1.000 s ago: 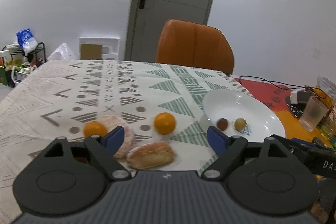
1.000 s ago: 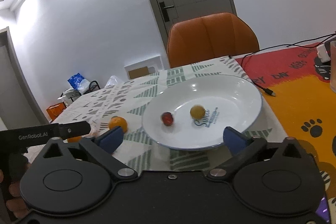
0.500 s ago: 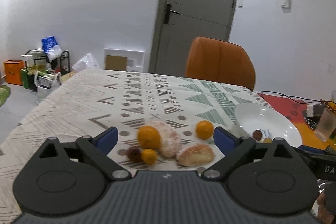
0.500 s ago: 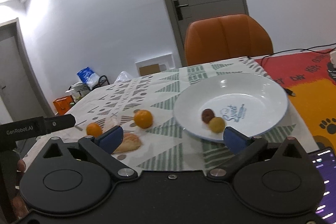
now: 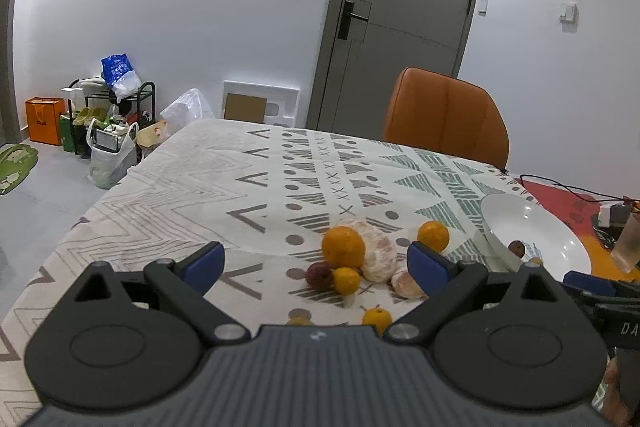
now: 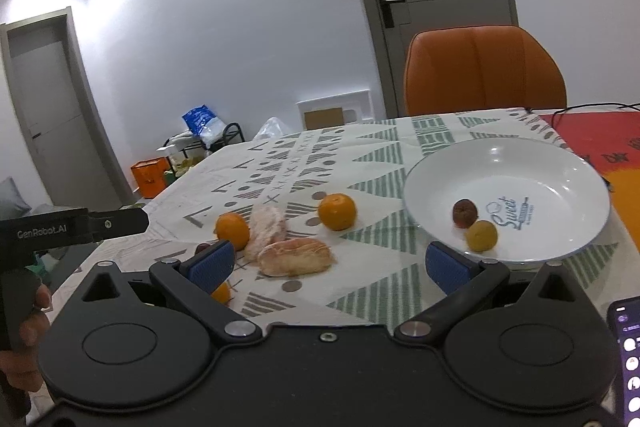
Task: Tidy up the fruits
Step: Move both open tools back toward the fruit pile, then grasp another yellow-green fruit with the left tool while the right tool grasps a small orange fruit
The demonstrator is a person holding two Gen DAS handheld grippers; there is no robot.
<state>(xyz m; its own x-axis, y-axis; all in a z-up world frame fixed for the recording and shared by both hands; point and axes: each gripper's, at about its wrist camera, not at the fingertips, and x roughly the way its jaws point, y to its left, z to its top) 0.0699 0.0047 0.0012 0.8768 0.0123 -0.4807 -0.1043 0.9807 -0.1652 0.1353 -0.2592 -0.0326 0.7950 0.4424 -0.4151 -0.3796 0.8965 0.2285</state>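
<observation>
Fruit pile point(image 5: 352, 259) lies ahead, seemingly beyond left gripper's point(image 5: 316, 261) spread jaws.

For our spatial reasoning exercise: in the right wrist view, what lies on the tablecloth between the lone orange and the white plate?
Nothing: between the lone orange and the white plate the right wrist view shows only bare tablecloth.

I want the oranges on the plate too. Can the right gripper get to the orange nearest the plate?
Probably yes: the right gripper is open and empty, and the orange sits alone on the tablecloth ahead.
</observation>
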